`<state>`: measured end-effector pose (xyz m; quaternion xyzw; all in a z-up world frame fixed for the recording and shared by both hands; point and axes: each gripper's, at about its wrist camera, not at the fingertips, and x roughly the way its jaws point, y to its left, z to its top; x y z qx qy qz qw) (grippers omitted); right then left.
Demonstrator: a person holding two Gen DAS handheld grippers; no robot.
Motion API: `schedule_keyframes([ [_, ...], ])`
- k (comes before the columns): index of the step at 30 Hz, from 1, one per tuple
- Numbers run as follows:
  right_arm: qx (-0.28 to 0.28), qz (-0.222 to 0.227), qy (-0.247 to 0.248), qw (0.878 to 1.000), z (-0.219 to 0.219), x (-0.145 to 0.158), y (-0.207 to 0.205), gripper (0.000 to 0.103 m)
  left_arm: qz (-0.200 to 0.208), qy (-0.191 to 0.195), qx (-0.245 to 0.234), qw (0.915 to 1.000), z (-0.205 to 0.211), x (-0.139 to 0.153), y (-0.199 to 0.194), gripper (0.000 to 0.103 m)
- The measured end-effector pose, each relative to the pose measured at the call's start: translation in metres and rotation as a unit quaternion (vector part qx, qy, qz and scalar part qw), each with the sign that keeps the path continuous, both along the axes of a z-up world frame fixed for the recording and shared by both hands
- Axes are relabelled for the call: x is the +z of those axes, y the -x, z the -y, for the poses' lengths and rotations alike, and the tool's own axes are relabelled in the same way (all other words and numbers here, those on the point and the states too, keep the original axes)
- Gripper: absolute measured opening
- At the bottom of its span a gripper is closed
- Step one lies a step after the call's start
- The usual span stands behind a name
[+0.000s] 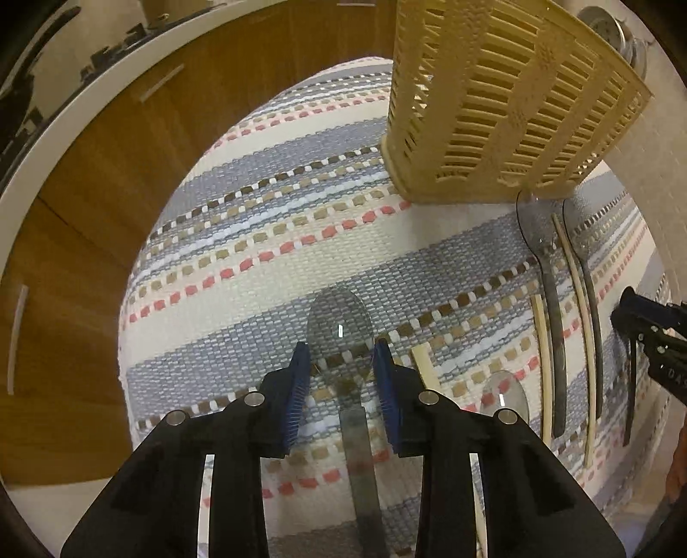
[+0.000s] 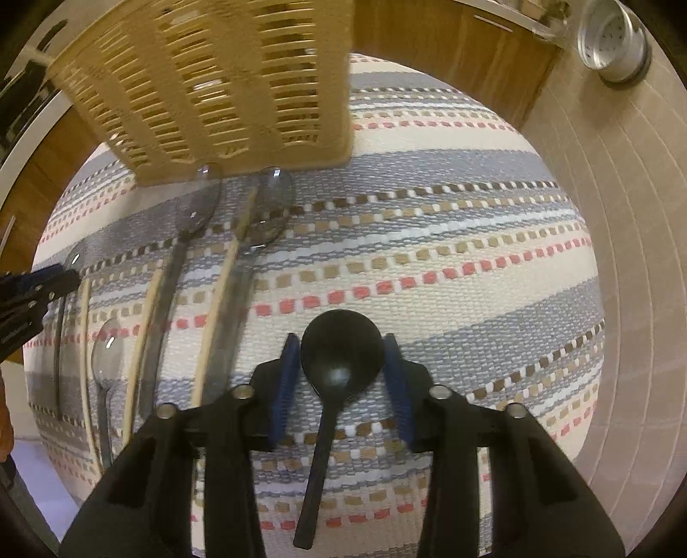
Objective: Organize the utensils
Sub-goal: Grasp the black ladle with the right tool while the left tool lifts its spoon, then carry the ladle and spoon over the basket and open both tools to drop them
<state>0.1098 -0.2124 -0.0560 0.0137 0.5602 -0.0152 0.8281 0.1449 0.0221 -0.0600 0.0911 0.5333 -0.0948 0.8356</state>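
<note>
A beige slatted utensil basket stands on a striped woven mat; it also shows in the right wrist view. My left gripper is open, its blue pads either side of a clear grey plastic spoon lying on the mat. My right gripper is open around a black spoon lying on the mat. Two clear spoons, a smaller clear spoon and wooden chopsticks lie in a row between the grippers.
A wooden cabinet front with white handles lies beyond the mat on the left. A metal shaker stands on the beige tiled surface at the right. The other gripper shows at each view's edge.
</note>
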Motion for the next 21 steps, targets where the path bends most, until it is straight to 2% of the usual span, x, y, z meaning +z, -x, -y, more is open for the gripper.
schedule_keyframes([
  [2,0.004,0.003,0.0,1.0,-0.002,0.002,0.002,0.035,0.009,0.009,0.005,0.9999,-0.003,0.002,0.004,0.028],
  [6,0.007,0.014,-0.04,0.999,0.006,0.008,0.011,0.035,0.045,0.046,0.009,0.9979,-0.01,0.016,0.026,0.028],
  [11,0.012,0.065,-0.094,0.993,0.016,0.027,0.029,0.035,0.103,0.079,0.012,0.9915,-0.009,0.04,0.051,0.028],
  [17,0.014,0.124,-0.126,0.984,0.022,0.055,0.054,0.035,0.167,0.128,0.014,0.9776,-0.013,0.075,0.067,0.028],
  [21,0.014,0.174,-0.141,0.975,0.038,0.082,0.059,0.035,0.211,0.179,0.019,0.9609,-0.016,0.099,0.065,0.028],
])
